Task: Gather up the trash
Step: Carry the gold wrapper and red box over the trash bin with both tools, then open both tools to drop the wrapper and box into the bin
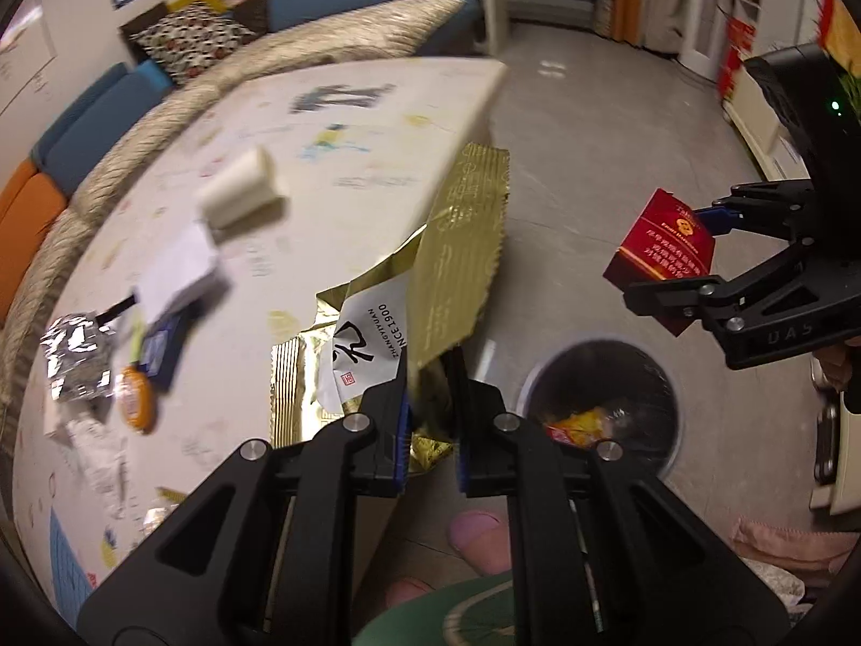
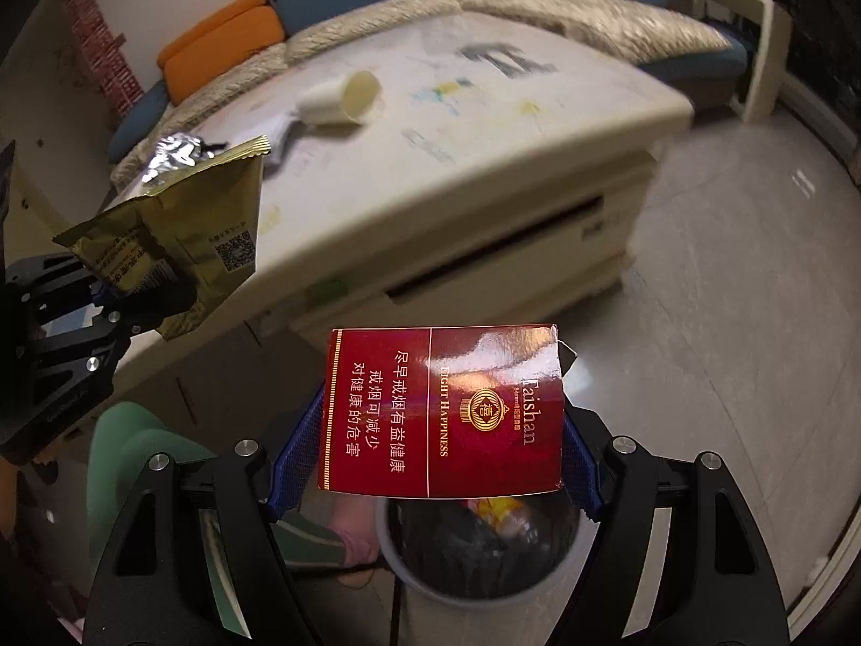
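My left gripper [image 1: 430, 420] is shut on the lower end of a crumpled gold foil bag [image 1: 463, 247] with a white label, held at the table's edge beside the bin. From the right wrist view the same gold bag [image 2: 183, 220] hangs in the left gripper [image 2: 124, 296] at the left. My right gripper [image 2: 441, 463] is shut on a red cigarette box [image 2: 446, 409], gripped across its width right above the round grey trash bin [image 2: 420, 587]. In the left wrist view the red box [image 1: 662, 264] sits in the right gripper [image 1: 689, 253], up and right of the bin [image 1: 524, 387], which holds yellow wrappers.
The low white table [image 1: 344, 124] carries a tipped paper cup [image 1: 242, 194], white paper [image 1: 180, 274], a silver foil wrapper [image 1: 78, 355] and an orange lid [image 1: 134, 398]. A sofa [image 1: 70, 145] curves behind it. A person's pink slipper [image 1: 479, 538] and green trouser leg stand beside the bin.
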